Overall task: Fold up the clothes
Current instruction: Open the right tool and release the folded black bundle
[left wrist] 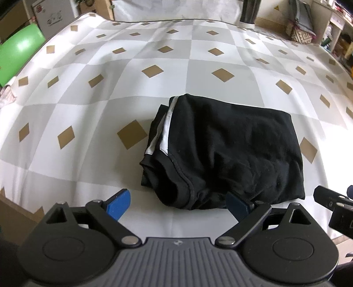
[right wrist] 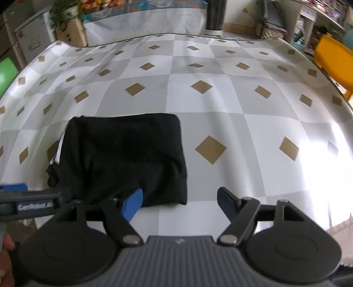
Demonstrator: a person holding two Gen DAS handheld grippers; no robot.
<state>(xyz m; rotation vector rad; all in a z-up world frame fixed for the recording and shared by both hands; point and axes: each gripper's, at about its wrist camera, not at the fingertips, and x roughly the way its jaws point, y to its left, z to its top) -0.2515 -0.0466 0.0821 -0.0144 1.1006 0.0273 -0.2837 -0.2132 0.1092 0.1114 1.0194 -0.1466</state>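
Black garment point(left wrist: 222, 152), shorts or a tee by the white side stripe point(left wrist: 164, 130), can't tell which, lies folded into a compact rectangle on the checked tablecloth point(left wrist: 123, 88), near the table's front edge, roughly centre. Left gripper point(left wrist: 178, 204) hangs just in front of the bundle's near edge, jaws spread wide, nothing between the pads; its right blue finger point(left wrist: 237, 206) sits right by the near hem, contact unclear. Right gripper point(right wrist: 178, 204) also spread, a bit narrower, nothing held; its left finger point(right wrist: 132, 203) overlaps the bundle's near right corner in view, the other finger is over bare cloth. Judgement: fold looks essentially done, step in hand is release and back off. To do it well: lift both tongs straight clear with jaws wide so no pad snags the hem and drags the top layer; left edge shows loose layers and the stripe peeking out, so if tidying, press or tuck that side rather than regrip the whole stack. Risk: soft knit slides on the slick cloth, a nudge would skew the rectangle. Around: green object point(left wrist: 19, 50) off the table's left edge, cardboard boxes point(right wrist: 70, 33) and a potted plant point(right wrist: 64, 11) beyond the far edge, dark cylinder stand point(left wrist: 250, 11) at the far side, yellow chair point(right wrist: 333, 59) to the right, shelves beyond. None of it near the garment; only the two grippers crowd each other at the near edge, left one's arm crossing the right wrist view at lower left.
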